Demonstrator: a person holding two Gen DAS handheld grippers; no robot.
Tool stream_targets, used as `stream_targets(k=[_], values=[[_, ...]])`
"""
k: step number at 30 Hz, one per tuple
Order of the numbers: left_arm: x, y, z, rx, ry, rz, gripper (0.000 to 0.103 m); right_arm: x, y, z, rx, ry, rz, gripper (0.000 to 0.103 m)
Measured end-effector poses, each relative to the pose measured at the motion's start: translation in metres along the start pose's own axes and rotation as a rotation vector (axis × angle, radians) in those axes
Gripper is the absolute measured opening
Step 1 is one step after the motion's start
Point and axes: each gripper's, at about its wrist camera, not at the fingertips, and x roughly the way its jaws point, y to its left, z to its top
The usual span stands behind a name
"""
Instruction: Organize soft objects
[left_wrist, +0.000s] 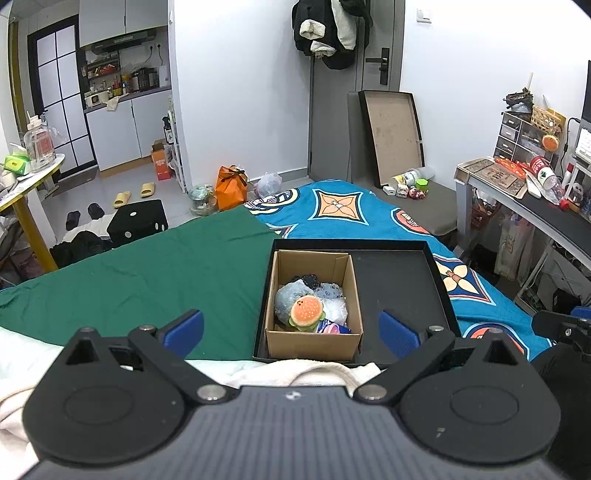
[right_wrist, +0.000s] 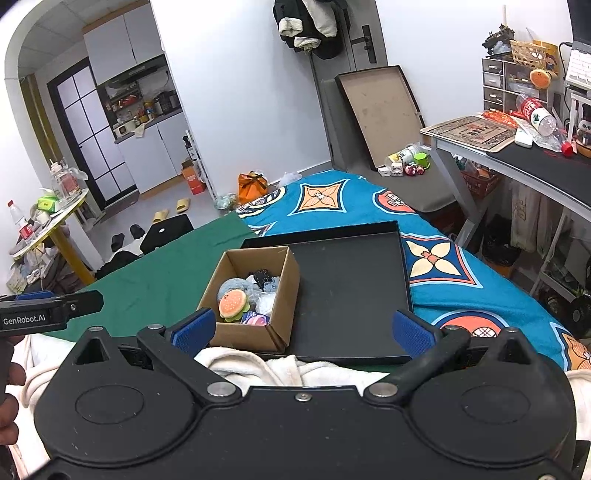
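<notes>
A small cardboard box (left_wrist: 347, 291) (right_wrist: 286, 280) stands in the left part of a flat black tray (left_wrist: 399, 284) (right_wrist: 351, 280) on the bed. Inside lie several soft toys: a burger plush (left_wrist: 306, 312) (right_wrist: 232, 303), a grey-blue plush (left_wrist: 288, 297) (right_wrist: 236, 285), a black piece and a pink-blue item (left_wrist: 332, 328) (right_wrist: 255, 318). My left gripper (left_wrist: 291, 332) is open, held just short of the box over a white towel (left_wrist: 306, 371) (right_wrist: 258, 363). My right gripper (right_wrist: 303, 328) is open too, near the tray's front edge. The left gripper body (right_wrist: 48, 308) shows at the left of the right wrist view.
A green cloth (left_wrist: 147, 273) (right_wrist: 162, 273) and a blue patterned bedspread (left_wrist: 340, 206) (right_wrist: 461, 266) cover the bed. A desk (left_wrist: 517, 199) (right_wrist: 517, 155) with clutter stands to the right. A yellow-legged table (left_wrist: 26, 192) is at the left. Shoes and bags lie on the floor beyond.
</notes>
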Motion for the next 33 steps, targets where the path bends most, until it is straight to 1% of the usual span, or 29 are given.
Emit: stream_targets(k=[17,33], values=[[0.002,-0.002,-0.004,0.000,0.005,0.000,0.100,-0.002,-0.001,-0.001,0.001,0.000,-0.005,0.103],[0.005,-0.001,-0.011,-0.008,0.012,0.007,0.100,0.002,-0.002,-0.003,-0.012,0.012,-0.031,0.103]])
